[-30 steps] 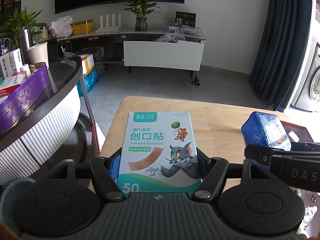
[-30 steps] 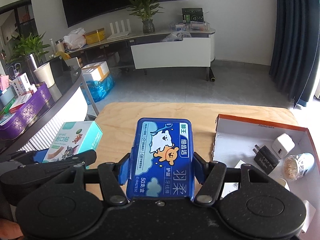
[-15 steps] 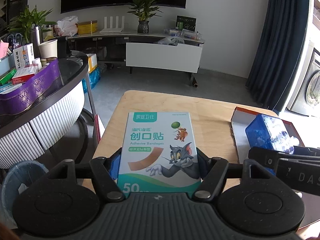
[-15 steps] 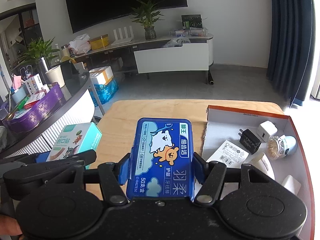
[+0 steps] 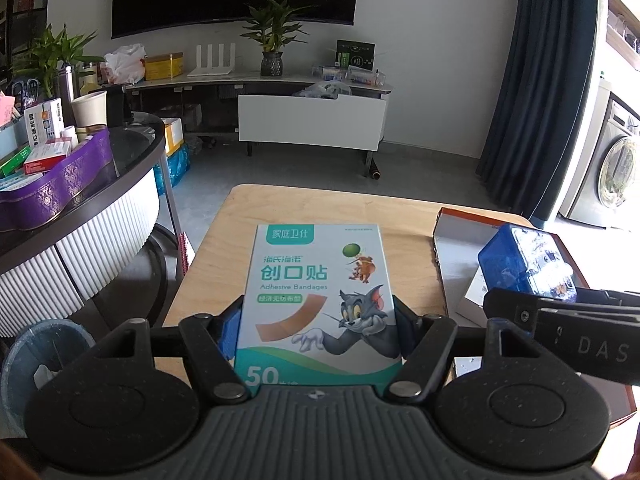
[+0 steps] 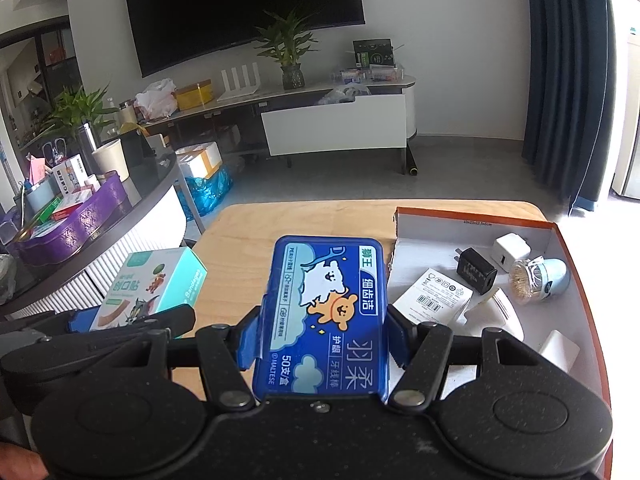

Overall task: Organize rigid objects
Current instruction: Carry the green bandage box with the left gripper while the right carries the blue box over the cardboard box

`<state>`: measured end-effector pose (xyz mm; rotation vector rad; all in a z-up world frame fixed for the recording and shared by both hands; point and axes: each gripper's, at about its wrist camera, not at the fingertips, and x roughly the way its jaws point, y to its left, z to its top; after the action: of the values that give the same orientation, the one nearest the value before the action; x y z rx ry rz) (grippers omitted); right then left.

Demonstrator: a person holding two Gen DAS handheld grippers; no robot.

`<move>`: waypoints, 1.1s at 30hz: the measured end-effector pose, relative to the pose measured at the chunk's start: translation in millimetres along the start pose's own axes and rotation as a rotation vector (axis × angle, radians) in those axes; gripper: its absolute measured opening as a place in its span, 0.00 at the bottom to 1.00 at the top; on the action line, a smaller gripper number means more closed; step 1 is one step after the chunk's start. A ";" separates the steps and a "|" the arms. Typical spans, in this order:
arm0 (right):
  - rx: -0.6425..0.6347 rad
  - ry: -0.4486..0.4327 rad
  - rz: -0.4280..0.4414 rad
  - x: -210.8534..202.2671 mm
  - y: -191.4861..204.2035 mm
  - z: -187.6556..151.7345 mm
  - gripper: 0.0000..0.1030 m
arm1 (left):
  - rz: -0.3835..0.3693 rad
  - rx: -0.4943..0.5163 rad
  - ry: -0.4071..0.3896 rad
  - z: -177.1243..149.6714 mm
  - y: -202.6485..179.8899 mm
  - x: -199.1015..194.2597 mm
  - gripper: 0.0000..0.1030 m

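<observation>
My left gripper (image 5: 318, 320) is shut on a white and teal adhesive bandage box (image 5: 316, 300), held flat above the wooden table (image 5: 320, 208). The same bandage box (image 6: 156, 284) shows at the left of the right wrist view. My right gripper (image 6: 322, 332) is shut on a blue plastic floss pick box (image 6: 324, 312), also carried over the table. That blue box (image 5: 524, 264) appears at the right of the left wrist view, over the orange-rimmed white tray (image 6: 556, 236). The tray holds a black charger (image 6: 476, 272), a white charger (image 6: 510, 252) and other small items.
A round dark counter with a purple tray (image 5: 60, 188) of boxes stands to the left. A grey bin (image 5: 44, 356) sits on the floor below it. A TV bench with a potted plant (image 5: 272, 60) lines the far wall. A washing machine (image 5: 616, 168) is at far right.
Both grippers have shifted back across the room with their boxes still held. The table and orange-rimmed tray now show further into both views, and more of the tray's contents are visible.
</observation>
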<state>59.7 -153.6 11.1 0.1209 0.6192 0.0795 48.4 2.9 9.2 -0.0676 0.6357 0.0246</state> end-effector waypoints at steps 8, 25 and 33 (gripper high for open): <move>0.012 -0.019 -0.008 -15.7 -8.5 -8.2 0.72 | -0.019 0.015 -0.012 -4.8 -10.7 -9.3 0.69; 0.055 -0.070 -0.037 -49.1 -34.3 -22.5 0.72 | -0.060 0.061 -0.036 -15.2 -33.5 -25.4 0.69; 0.087 -0.095 -0.060 -65.6 -49.6 -27.8 0.72 | -0.090 0.084 -0.047 -17.7 -46.5 -31.2 0.69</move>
<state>-7.8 -207.5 19.5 0.1889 0.5306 -0.0108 14.8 -44.8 16.1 -0.0146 0.5854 -0.0866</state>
